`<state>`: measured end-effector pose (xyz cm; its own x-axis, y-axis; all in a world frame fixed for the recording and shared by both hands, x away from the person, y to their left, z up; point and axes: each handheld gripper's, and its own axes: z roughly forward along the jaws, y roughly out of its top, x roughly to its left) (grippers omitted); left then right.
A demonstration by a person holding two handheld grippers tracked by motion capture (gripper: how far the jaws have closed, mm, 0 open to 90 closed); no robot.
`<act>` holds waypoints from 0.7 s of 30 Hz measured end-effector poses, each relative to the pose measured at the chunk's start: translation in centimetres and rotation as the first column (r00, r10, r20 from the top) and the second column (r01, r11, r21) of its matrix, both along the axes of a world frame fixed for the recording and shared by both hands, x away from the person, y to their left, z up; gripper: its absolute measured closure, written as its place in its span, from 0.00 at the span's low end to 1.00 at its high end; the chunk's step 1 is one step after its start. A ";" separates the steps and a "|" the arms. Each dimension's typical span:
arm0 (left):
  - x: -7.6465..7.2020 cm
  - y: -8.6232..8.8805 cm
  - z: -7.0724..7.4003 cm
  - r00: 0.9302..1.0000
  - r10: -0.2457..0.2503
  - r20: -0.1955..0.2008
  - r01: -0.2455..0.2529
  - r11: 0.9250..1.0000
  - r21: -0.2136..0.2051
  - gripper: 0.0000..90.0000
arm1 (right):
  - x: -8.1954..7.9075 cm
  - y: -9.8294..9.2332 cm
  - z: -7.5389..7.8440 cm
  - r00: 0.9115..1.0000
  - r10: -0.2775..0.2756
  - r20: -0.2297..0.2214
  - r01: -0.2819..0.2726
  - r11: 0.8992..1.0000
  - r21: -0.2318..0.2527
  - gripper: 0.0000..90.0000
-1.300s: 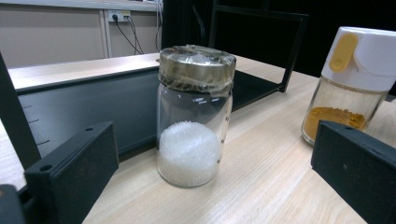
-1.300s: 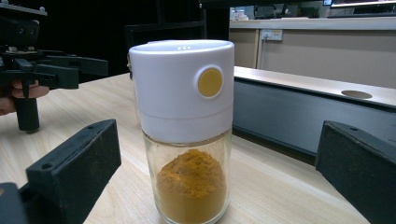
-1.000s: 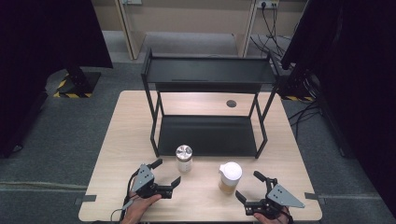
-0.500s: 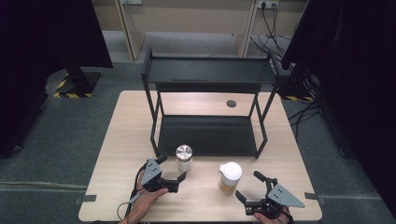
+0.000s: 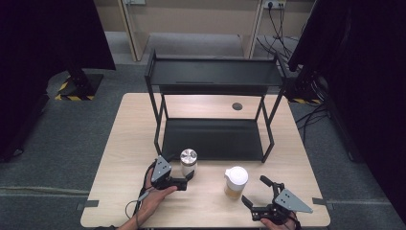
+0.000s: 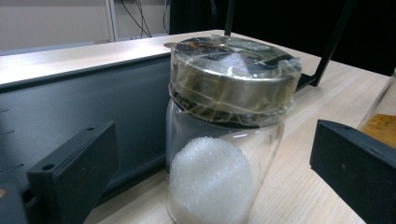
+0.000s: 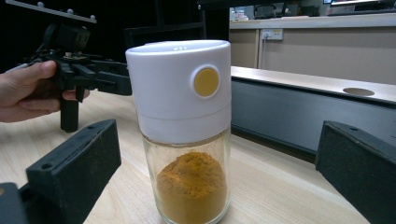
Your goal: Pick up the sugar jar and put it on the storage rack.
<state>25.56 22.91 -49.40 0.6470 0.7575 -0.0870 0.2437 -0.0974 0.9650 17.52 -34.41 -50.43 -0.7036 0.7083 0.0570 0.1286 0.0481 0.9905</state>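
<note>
Glass salt jar (image 6: 224, 140) sits between left gripper's (image 5: 184, 178) parted jaws, seemingly untouched

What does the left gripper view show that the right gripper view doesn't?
Left gripper view: a glass jar of white grains with a taped metal lid, between open jaws. Right gripper view: a white-capped jar of orange powder between open jaws, plus a hand holding the left gripper. Both share the wooden table and the black rack's lower shelf.

Lab-like test room — black curtains (image 5: 48, 43), hazard-taped stand base (image 5: 76, 88), wall sockets (image 5: 273, 5), floor cables (image 5: 311, 112)
</note>
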 end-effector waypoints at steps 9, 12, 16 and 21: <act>0.6 -0.7 0.1 1.000 -0.002 0.000 0.002 1.000 0.009 0.06 | 0.0 0.0 0.0 1.000 0.002 -0.001 -0.002 1.000 0.000 0.00; 0.8 -1.0 0.2 1.000 0.001 -0.006 -0.001 1.000 0.012 0.08 | 0.0 0.0 0.0 1.000 0.001 -0.003 -0.001 1.000 0.000 0.00; 1.2 -1.2 0.3 1.000 -0.005 -0.007 0.005 1.000 0.022 0.13 | 0.0 0.0 0.0 1.000 0.003 -0.003 -0.003 1.000 0.000 0.00; 1.7 -1.4 0.4 1.000 -0.013 -0.025 0.014 0.999 0.034 0.25 | 0.0 0.0 0.0 1.000 0.004 -0.002 -0.004 1.000 0.001 0.00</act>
